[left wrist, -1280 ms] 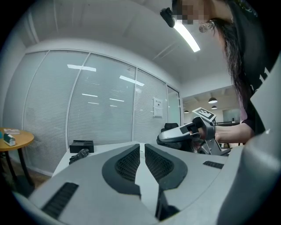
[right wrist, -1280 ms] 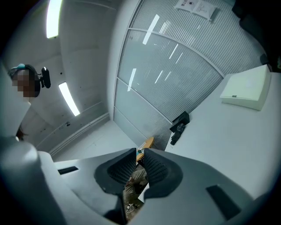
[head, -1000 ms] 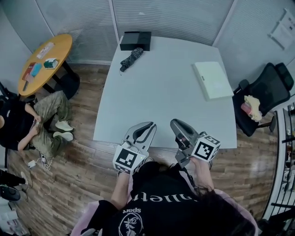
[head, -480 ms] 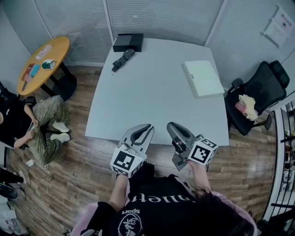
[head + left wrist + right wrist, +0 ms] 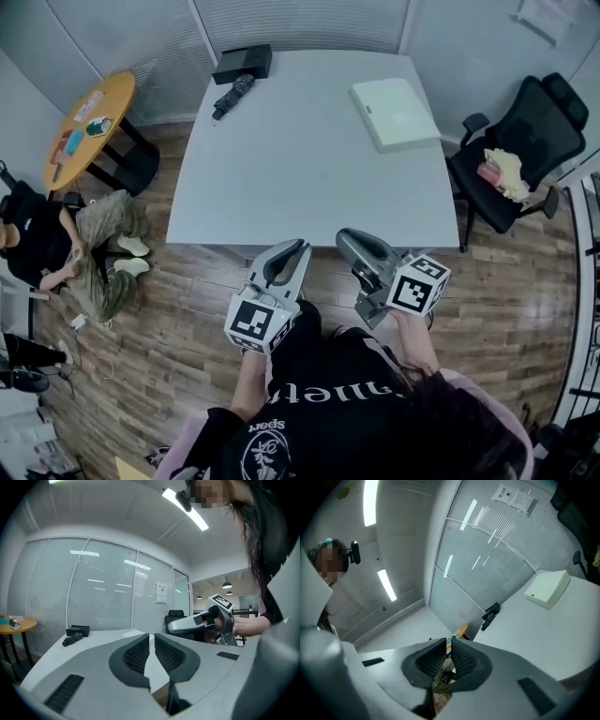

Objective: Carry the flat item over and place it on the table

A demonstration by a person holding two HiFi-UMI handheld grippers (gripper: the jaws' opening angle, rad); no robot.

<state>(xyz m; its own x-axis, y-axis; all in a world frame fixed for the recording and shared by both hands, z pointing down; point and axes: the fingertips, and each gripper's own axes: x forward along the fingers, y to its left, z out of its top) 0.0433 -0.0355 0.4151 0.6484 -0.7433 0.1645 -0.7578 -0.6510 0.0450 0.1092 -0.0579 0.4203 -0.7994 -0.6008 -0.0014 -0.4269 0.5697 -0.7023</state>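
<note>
Empty hand-held grippers by the white tabletop [image 5: 300, 178]
The left hand-held gripper [image 5: 296, 247] and the right hand-held gripper [image 5: 345, 235] were held at the near edge, each with its jaws pressed together and nothing in them. The flat white box [image 5: 394, 113] lay on the tabletop, far off on the right side. At the far left corner sat a black box [image 5: 242, 64] and what looked like a folded umbrella [image 5: 232, 95].
</note>
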